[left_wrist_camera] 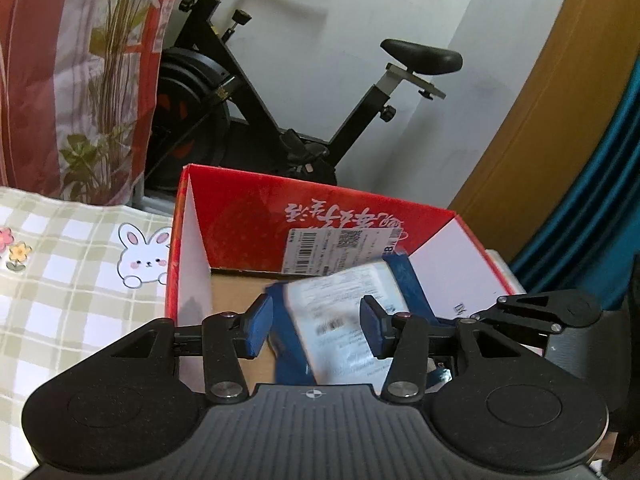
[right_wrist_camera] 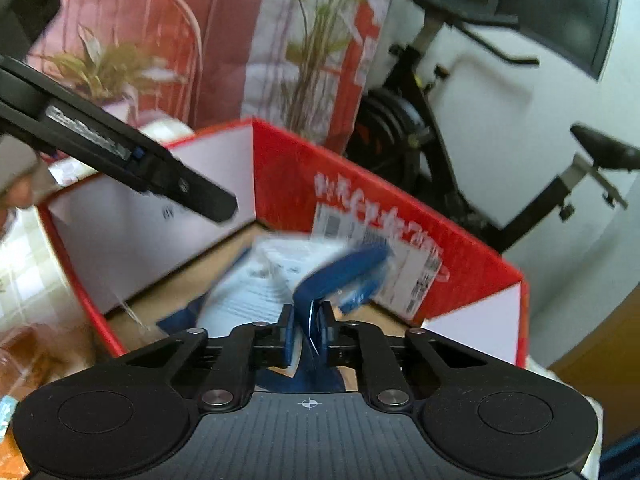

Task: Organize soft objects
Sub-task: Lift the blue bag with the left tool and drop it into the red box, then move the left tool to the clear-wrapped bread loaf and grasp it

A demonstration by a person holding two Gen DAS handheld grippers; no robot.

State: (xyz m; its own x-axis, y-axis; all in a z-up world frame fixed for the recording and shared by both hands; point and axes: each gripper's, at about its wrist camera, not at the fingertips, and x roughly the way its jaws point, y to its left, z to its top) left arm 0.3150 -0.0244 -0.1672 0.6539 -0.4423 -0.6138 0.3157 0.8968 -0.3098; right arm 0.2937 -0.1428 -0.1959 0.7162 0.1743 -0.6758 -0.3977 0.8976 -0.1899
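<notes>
Right tool [right_wrist_camera: 307, 334] clamped on blue-white packet [right_wrist_camera: 260, 288], left tool [left_wrist_camera: 316, 326] loosely astride it.

Each camera sits just behind its tongs, looking forward and downward along them at close range. The left tongs [left_wrist_camera: 316, 326] view faces into the red box [left_wrist_camera: 240, 216] with the exercise bike [left_wrist_camera: 280, 92] beyond. The right tongs [right_wrist_camera: 308, 334] view shares the box, the bike and the blue-and-white packet [right_wrist_camera: 260, 284].
</notes>
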